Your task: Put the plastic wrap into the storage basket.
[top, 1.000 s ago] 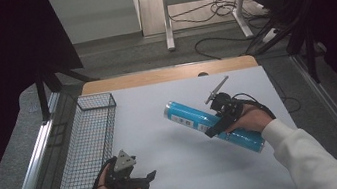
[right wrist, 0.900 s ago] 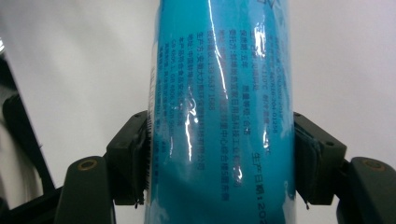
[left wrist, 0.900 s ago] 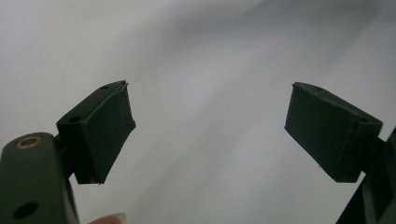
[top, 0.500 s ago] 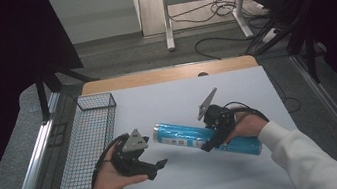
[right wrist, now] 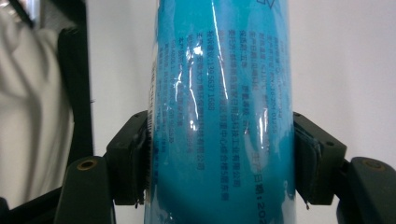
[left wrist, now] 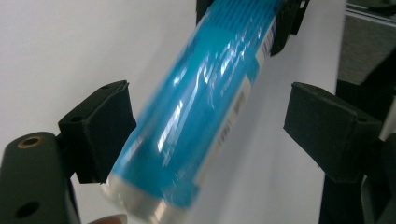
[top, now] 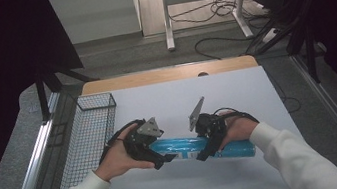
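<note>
A blue plastic-wrapped tube [top: 184,145] lies crosswise just above the white table [top: 237,94]. My right gripper [top: 205,145] is shut on it right of its middle; in the right gripper view both pads press the sides of the tube [right wrist: 224,93] inside the gripper [right wrist: 224,158]. My left gripper [top: 161,157] stands open at the tube's left end. In the left gripper view the tube [left wrist: 196,116] runs between the gripper's [left wrist: 212,128] spread jaws, close to the left one, with a gap to the right one. The right gripper [left wrist: 286,18] shows at the tube's far end.
A black wire basket [top: 87,137] stands along the table's left side, close to my left hand. A wooden strip [top: 168,74] marks the table's far edge. Metal rails [top: 34,160] run beside the table. Cables lie on the floor behind.
The right gripper swung the tube from a diagonal to crosswise and brought it left and nearer. The left gripper moved right from the front left until its open jaws surround the tube's left end.
</note>
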Demonstrator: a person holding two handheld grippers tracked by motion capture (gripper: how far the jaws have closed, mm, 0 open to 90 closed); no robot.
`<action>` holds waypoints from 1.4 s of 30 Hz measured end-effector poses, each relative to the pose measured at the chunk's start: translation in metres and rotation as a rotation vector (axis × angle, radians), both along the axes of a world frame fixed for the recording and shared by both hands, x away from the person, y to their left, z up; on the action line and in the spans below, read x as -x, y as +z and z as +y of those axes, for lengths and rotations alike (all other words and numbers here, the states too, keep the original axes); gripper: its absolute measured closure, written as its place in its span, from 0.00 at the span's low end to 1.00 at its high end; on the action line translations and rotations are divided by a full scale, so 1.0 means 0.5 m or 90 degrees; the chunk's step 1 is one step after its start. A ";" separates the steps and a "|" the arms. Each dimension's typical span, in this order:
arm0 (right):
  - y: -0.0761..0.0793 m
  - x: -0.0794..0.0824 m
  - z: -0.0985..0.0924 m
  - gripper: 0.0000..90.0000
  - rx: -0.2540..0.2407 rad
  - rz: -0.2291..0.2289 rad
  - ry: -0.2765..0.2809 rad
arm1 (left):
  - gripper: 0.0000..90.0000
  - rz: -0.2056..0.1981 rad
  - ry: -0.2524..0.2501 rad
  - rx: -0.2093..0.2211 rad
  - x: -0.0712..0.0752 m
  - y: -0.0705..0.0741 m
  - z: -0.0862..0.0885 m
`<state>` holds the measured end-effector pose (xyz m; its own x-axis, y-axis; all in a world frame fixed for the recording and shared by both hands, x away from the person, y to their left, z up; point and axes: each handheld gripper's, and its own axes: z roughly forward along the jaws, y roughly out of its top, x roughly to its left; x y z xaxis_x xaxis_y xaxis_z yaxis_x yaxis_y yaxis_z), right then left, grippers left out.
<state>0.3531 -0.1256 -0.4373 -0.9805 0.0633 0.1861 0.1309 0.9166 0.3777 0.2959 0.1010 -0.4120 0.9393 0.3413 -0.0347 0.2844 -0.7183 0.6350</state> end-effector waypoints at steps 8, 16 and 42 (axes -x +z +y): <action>0.004 0.016 0.025 0.36 0.007 -0.016 0.046 | 0.15 0.048 -0.060 -0.051 -0.019 -0.005 -0.020; 0.018 0.026 0.048 0.36 -0.013 -0.042 0.078 | 0.14 0.109 -0.071 -0.095 -0.036 -0.020 -0.033; -0.002 0.041 0.080 0.36 0.003 -0.057 0.126 | 0.29 0.145 -0.067 -0.160 -0.022 -0.069 -0.053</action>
<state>0.3325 -0.0855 -0.4382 -0.9864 -0.1315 0.0982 -0.0855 0.9227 0.3760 0.3071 0.0745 -0.4462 0.9475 0.2678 -0.1746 0.3148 -0.8770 0.3630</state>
